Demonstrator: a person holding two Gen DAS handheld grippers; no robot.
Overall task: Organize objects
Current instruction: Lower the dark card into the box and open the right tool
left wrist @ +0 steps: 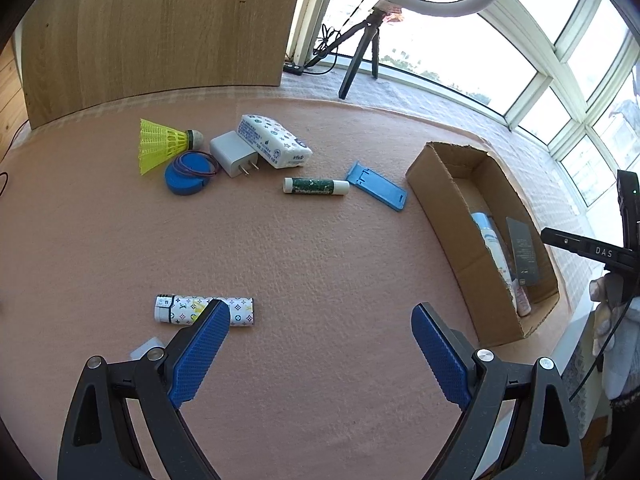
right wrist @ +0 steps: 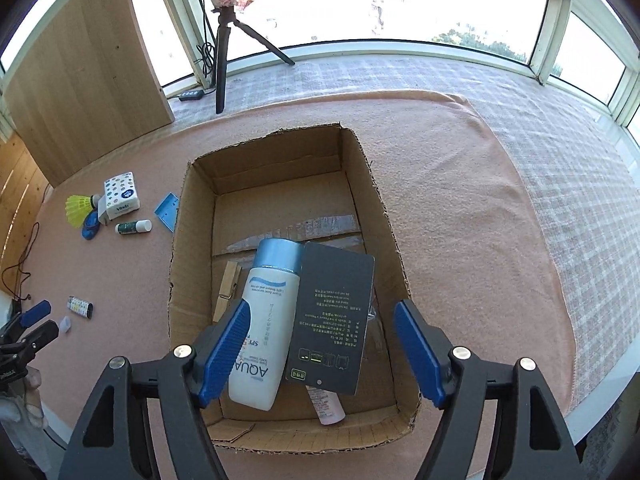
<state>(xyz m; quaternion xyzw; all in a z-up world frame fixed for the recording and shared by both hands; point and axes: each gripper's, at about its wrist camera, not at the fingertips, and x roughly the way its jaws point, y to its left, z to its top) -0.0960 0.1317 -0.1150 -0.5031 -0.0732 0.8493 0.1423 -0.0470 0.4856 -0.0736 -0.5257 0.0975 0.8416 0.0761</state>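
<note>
My left tongs [left wrist: 320,328] hung spread and empty over the desk [left wrist: 300,248], the tube [left wrist: 204,311] by their left finger. I judged I should shift left to straddle it before closing. My right tongs [right wrist: 320,332], spread, hovered above the box [right wrist: 396,264]; only that view showed the bottle [right wrist: 266,328], card [right wrist: 332,320] and clothespin [right wrist: 227,286] inside.

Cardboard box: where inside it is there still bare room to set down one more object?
The far half of the cardboard box, beyond the white bottle, shows bare floor. The near half is crowded: bottle, black card, clothespin by the left wall, pink tube under the card.
</note>
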